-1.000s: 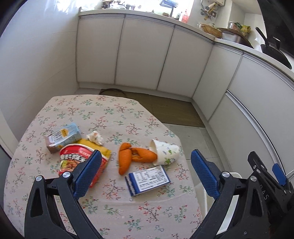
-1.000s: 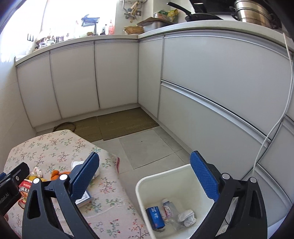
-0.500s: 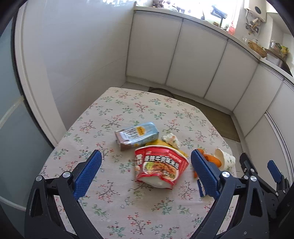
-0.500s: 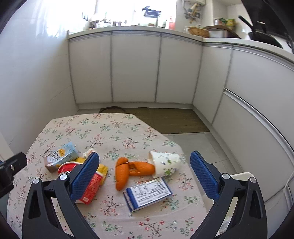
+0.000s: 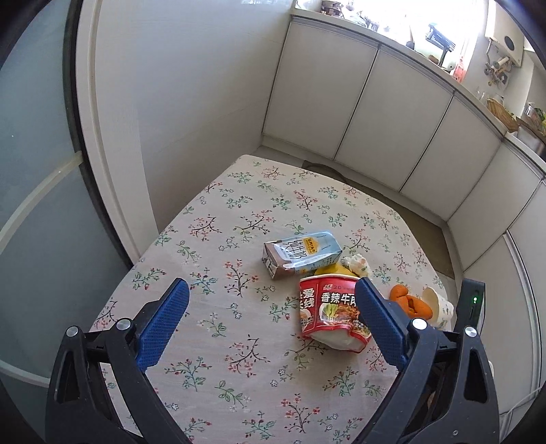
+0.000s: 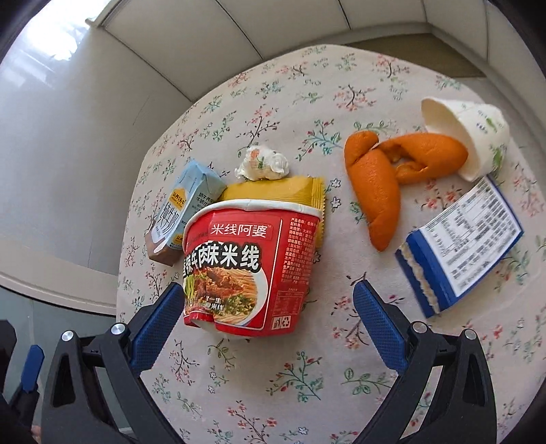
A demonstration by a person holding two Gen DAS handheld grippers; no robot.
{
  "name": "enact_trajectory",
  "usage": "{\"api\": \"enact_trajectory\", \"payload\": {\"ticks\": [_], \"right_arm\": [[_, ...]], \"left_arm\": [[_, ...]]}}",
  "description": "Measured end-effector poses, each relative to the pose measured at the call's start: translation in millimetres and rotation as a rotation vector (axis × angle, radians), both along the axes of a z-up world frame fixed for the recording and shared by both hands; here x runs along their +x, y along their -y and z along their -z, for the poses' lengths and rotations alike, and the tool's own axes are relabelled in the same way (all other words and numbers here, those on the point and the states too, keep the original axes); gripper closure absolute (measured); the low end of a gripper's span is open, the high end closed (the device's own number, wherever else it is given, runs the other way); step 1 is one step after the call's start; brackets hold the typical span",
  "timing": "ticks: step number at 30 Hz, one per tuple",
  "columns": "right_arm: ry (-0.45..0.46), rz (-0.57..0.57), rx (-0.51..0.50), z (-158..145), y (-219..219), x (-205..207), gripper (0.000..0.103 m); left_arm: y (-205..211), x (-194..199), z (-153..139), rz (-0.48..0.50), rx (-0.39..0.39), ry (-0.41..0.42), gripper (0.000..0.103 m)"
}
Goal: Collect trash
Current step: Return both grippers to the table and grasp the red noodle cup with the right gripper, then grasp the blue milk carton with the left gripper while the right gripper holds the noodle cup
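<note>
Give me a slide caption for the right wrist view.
Open right gripper hovers over a tipped noodle cup amid table trash.

floral tablecloth [image 5: 239, 211], white cabinets [image 5: 382, 112], sliding glass door [image 5: 30, 191]

I see bright daylight from the window [image 5: 423, 30] at the upper right, washed out white. Edges bend and go dark. The blue box [image 6: 460, 242] print looks blurry.
</note>
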State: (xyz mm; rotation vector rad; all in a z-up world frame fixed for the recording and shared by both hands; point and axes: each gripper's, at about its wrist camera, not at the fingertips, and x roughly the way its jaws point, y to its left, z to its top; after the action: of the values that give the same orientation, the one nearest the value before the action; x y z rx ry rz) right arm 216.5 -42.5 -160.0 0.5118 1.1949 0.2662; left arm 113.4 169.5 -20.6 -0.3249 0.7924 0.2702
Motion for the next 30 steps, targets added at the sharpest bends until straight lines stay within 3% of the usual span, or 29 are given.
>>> {"api": "enact_trajectory", "payload": {"ticks": [4,7,9,10,15,20,25,30], "right_arm": [[-0.084,-0.007,0.177,26.8,-11.3,11.8,0.007],[-0.060,0.010,0.191,30.7,-19.8,12.9,0.006],[-0.053,-0.006,0.181,30.6,-26.8,13.7,0.014],[-0.044,-0.007,0.171,30.0,-29.0,13.4,0.028],[-0.033,-0.003,0.187,26.6,-33.3,9.7,0.036],[0.033,0.024,0.169,0.5,-20.9,-4.4,0.037],[0.119,0.042,0.138,-37.9,11.3,-17.3,0.036],[0.187,0.070,0.119,-72.0,51.2,-28.6,0.036]], "left_arm": [[-10.3,0.0,7.6,-0.001,0.013,-0.021,0.009],[-18.5,-0.8,9.9,-0.010,0.009,-0.027,0.009],[-24.5,-0.2,11.2,-0.019,-0.003,-0.031,0.009],[-27.2,0.2,12.0,-0.024,-0.009,-0.033,0.009],[-36.0,3.4,16.7,-0.049,-0.042,-0.043,0.009],[-34.2,11.6,14.2,-0.047,-0.050,-0.026,0.010],[-19.8,42.0,19.4,0.019,-0.002,-0.030,0.010],[-2.7,81.7,53.6,0.138,0.054,-0.138,0.010]]}}
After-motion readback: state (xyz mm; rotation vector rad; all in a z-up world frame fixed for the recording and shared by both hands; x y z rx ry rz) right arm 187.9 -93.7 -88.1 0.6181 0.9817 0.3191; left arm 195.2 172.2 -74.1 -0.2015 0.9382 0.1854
